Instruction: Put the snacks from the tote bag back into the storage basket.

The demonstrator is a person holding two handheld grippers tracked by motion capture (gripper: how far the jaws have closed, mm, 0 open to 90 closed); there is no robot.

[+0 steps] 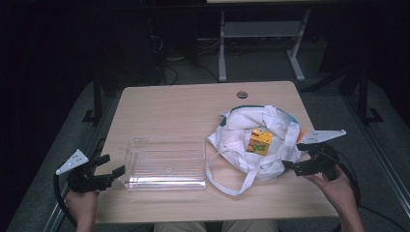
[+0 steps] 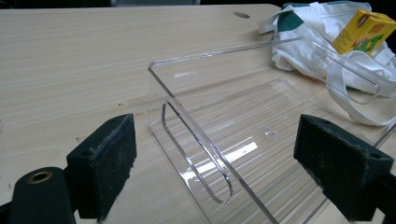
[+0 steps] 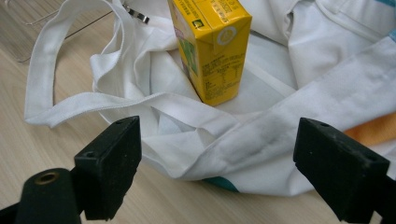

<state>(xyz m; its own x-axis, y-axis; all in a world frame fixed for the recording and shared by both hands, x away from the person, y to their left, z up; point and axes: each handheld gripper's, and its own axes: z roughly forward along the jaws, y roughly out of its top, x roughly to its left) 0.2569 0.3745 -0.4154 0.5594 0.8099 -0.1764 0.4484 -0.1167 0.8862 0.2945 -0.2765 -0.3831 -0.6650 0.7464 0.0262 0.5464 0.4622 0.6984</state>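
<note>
The right claw [image 3: 217, 163] was wide open near the yellow box [image 3: 212, 44] on the white bag [image 3: 261, 144], ready to grab it next.

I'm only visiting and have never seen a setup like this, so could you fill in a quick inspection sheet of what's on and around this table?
Surface: light wooden table, with a round cable hole near the far edge.
Job's things: yellow drink carton standing on a crumpled white tote bag; empty clear plastic tray left of the bag.
Clutter: nothing seen.
Grippers: left gripper open, beside the tray's left end; right gripper open, at the bag's right edge, nothing between its jaws.
Cables: a black cable trails from the left gripper; more lie on the floor behind the table.
Surroundings: dark room, white desk legs beyond.
</note>
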